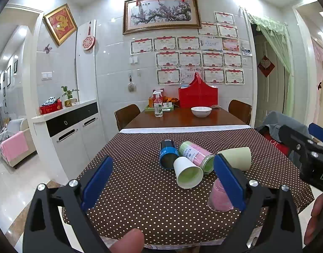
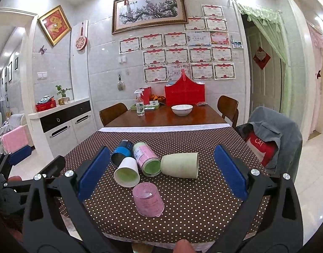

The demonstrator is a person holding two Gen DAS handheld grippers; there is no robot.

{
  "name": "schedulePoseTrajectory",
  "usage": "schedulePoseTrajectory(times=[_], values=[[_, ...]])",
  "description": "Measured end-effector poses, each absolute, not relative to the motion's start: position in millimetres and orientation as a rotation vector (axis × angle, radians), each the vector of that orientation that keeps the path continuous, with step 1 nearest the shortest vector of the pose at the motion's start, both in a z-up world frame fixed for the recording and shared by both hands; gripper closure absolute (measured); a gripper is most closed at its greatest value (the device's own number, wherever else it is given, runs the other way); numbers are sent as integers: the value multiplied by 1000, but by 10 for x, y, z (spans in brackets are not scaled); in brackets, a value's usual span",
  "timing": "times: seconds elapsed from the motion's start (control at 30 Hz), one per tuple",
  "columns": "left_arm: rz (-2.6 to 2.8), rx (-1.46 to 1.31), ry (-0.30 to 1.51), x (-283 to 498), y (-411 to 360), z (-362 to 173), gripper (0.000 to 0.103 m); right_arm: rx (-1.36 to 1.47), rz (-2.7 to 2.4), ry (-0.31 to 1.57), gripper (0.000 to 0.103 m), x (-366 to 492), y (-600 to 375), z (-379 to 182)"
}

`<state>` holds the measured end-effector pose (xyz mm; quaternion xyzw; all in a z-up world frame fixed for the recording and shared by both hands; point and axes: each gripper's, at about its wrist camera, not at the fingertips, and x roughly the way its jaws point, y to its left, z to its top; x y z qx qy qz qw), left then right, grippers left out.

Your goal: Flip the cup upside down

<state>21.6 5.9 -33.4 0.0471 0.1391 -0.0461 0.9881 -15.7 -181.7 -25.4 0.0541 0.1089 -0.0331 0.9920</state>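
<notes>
A pink cup (image 2: pixel 148 199) stands upside down on the dotted tablecloth (image 2: pixel 193 200); in the left wrist view it (image 1: pixel 219 197) is partly hidden behind the right finger. A white paper cup (image 2: pixel 127 172) (image 1: pixel 187 174), a pale green cup (image 2: pixel 180 164) (image 1: pixel 237 157), a blue cup (image 2: pixel 121 151) (image 1: pixel 167 154) and a pink-green jar (image 2: pixel 147 159) (image 1: pixel 196 155) lie on their sides. My left gripper (image 1: pixel 161 181) is open and empty above the cloth. My right gripper (image 2: pixel 160 172) is open and empty above the cups.
A white bowl (image 2: pixel 182 109), a spray bottle (image 2: pixel 139 103) and a red box (image 2: pixel 184 94) stand on the far bare wood. Chairs flank the table; one at right (image 2: pixel 273 139) carries draped clothes. A white cabinet (image 2: pixel 64 122) stands left.
</notes>
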Motion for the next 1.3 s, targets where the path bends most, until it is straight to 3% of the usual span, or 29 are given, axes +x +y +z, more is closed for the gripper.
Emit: schedulePoseTrajectory(times=[1.3], values=[[-47,101,219,122,59,-216,8,106,-71,223,6,-136,-1785,-276]])
